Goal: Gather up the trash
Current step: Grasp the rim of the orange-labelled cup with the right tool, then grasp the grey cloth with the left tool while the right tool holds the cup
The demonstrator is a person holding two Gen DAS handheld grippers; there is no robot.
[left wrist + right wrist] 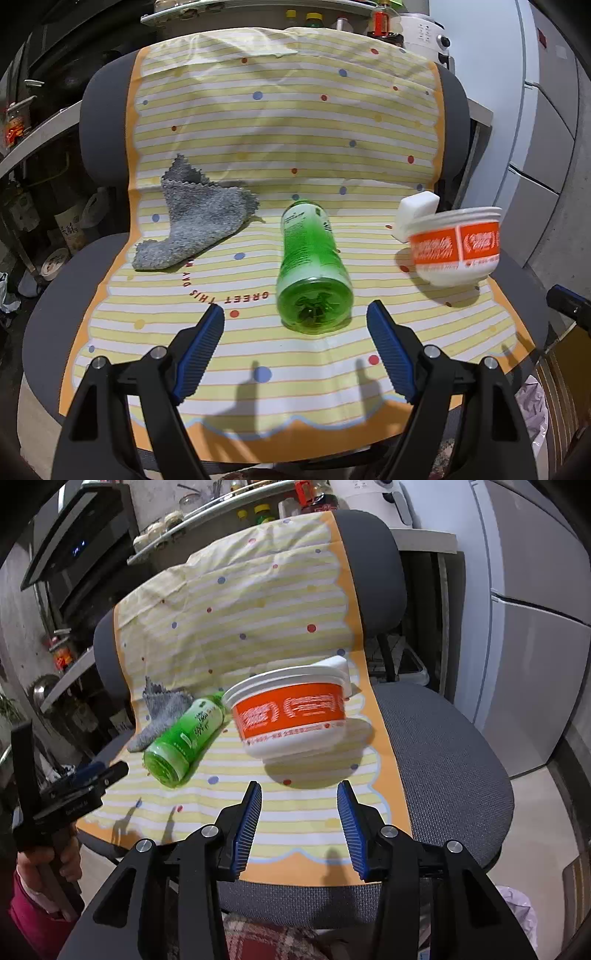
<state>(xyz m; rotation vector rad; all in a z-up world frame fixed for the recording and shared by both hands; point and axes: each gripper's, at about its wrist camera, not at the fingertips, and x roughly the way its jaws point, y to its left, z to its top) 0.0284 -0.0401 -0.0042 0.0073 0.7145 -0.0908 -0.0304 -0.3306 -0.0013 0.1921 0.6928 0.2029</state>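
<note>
Both the left gripper [295, 314] and right gripper [300, 788] gape wide, empty, above a yellow striped cloth [280, 125] bearing a green plastic bottle [312, 266] and an orange-labelled white plastic tub [291, 716].

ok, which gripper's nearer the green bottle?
Left. The left gripper is open right at the bottle's base; the right gripper faces the orange bowl beside it.

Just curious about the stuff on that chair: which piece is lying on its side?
The green bottle. It lies flat with its base toward the left gripper. The orange bowl stands upright and the grey cloth is just crumpled.
</note>
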